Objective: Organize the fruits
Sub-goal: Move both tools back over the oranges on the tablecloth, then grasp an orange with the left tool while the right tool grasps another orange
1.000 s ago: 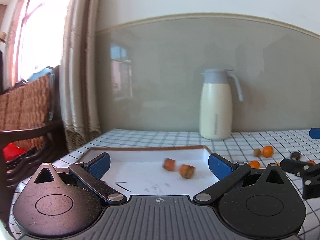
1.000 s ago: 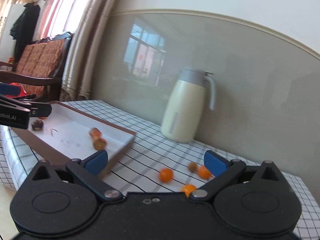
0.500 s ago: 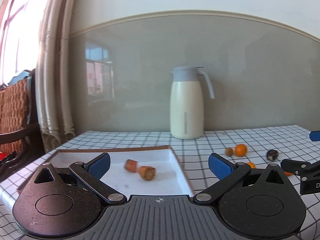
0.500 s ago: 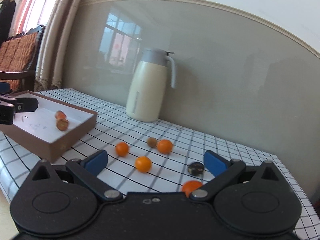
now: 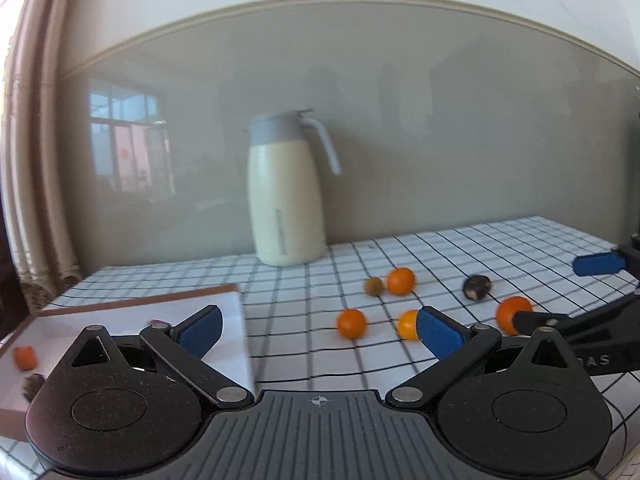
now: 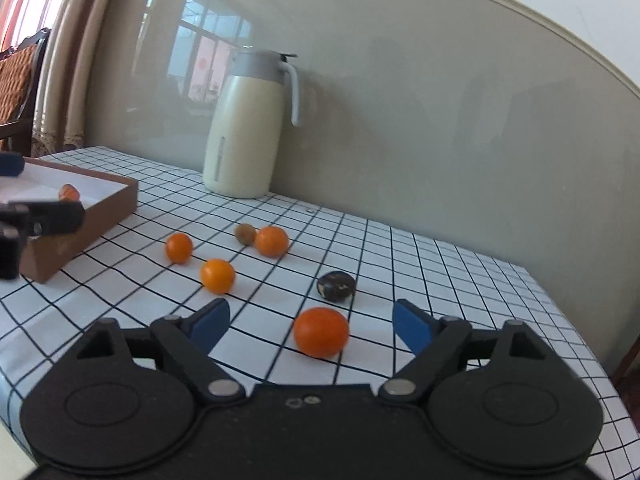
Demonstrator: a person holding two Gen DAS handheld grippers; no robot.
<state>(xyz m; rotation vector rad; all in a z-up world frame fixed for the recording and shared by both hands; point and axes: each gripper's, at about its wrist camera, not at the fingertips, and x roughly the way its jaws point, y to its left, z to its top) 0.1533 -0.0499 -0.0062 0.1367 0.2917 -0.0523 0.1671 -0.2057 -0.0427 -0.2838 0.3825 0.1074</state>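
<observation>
While the right hand-held gripper (image 6: 311, 325) has just been narrowing its jaws, the nearest orange fruit (image 6: 321, 332) sits between the blue pads, not yet pinched; a gap shows on both sides. Left hand-held gripper (image 5: 318, 330) stands open and empty, hovering between the box (image 6: 96, 216) and the loose fruit.

Risk, as judged: the fruit is round on a smooth checked surface (image 6: 460, 272), so a pad touching one side first could roll it away, toward the dark fruit (image 6: 337, 286) just behind.

Count on the surface: four orange fruits, one olive-brown fruit (image 6: 245, 234), one dark fruit. In the box: two orange pieces and one dark piece visible. One jug (image 6: 244, 128) at the wall.
</observation>
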